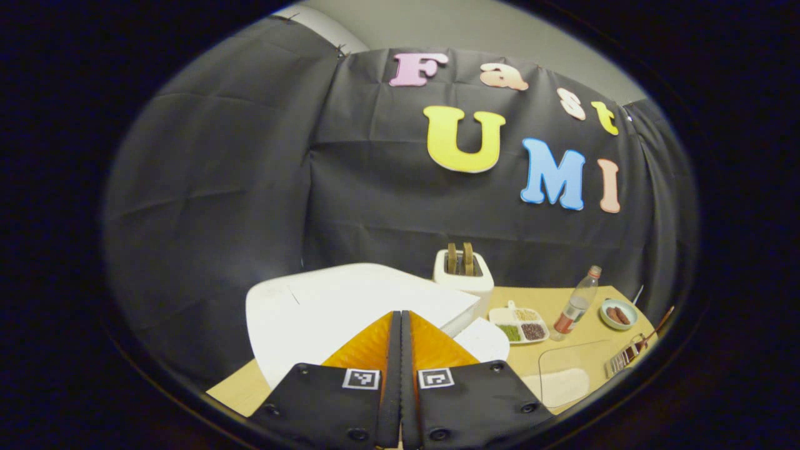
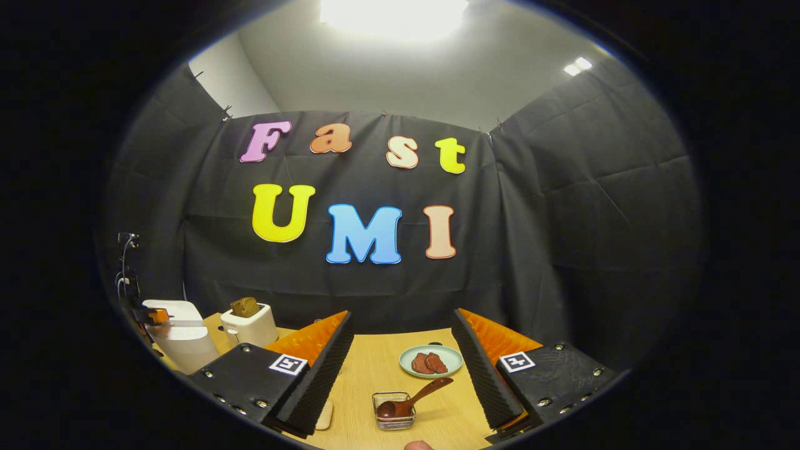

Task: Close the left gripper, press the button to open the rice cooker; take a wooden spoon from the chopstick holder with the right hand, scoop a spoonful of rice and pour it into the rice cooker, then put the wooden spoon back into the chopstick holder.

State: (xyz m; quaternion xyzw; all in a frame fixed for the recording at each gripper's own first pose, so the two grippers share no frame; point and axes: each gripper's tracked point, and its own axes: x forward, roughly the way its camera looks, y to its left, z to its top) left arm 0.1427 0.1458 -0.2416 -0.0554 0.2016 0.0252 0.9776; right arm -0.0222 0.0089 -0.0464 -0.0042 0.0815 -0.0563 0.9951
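Observation:
My left gripper point(image 1: 401, 314) is shut with nothing between its fingers, tips just above the closed white lid of the rice cooker point(image 1: 325, 306). In the right gripper view the rice cooker point(image 2: 182, 342) stands at the far left with the left gripper point(image 2: 153, 315) over its top. My right gripper point(image 2: 401, 316) is open and holds nothing. Below and between its fingers sits the wire chopstick holder point(image 2: 392, 417) with the wooden spoon point(image 2: 417, 395) leaning in it, handle pointing up right. The holder point(image 1: 628, 355) also appears at the far right of the left gripper view.
A white toaster point(image 1: 464, 275) with bread stands behind the cooker. A divided dish of grains point(image 1: 522, 324), a plastic bottle point(image 1: 578, 303) and a green plate of dark meat point(image 2: 431, 361) sit on the wooden table point(image 2: 369, 369). A clear flat container point(image 1: 565, 375) lies near the table's front.

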